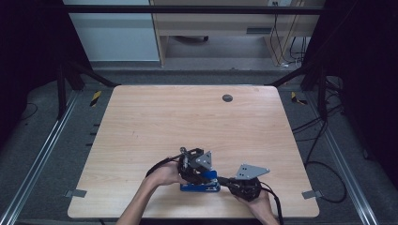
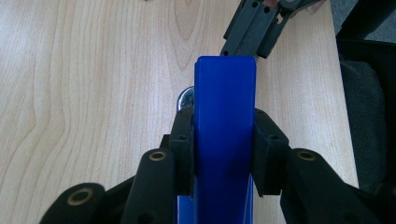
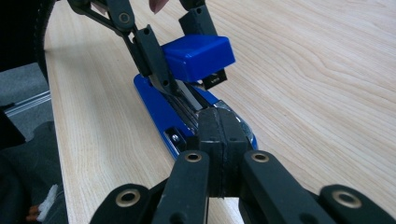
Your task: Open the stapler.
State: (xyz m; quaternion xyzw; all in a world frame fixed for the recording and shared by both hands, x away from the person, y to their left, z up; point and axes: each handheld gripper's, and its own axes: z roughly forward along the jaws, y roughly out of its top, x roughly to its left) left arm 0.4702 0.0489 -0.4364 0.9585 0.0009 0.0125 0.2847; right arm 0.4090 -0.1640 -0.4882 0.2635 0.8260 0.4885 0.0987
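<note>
A blue stapler [image 1: 201, 186] is seen lying on the desk [image 1: 155, 122] near the person's edge, worked on by both tools. The left tool [image 2: 224, 154] is clamped across the stapler's raised blue top cover [image 3: 198, 56], one pad on each flank. The right tool [image 3: 219, 140] has its jaws pressed together, seemingly pinching the front end of the metal magazine [image 3: 187, 98], directly ahead of its pads; whether anything is truly held between them cannot be told.

Several risks are judged from here. If the cover is lifted further while the base [image 3: 156, 112] is not held down, the whole stapler may be dragged or tipped towards the left tool. The smooth plastic flanks may slip out of the left pads, and the spring-loaded cover would then snap down onto the right tool's tips. A sideways pull by the right tool could twist the magazine or slide the base towards the desk's near edge, just behind the tools.

As to containers, the only one is the stapler's magazine channel; whether staples are loaded in it cannot be made out.
</note>
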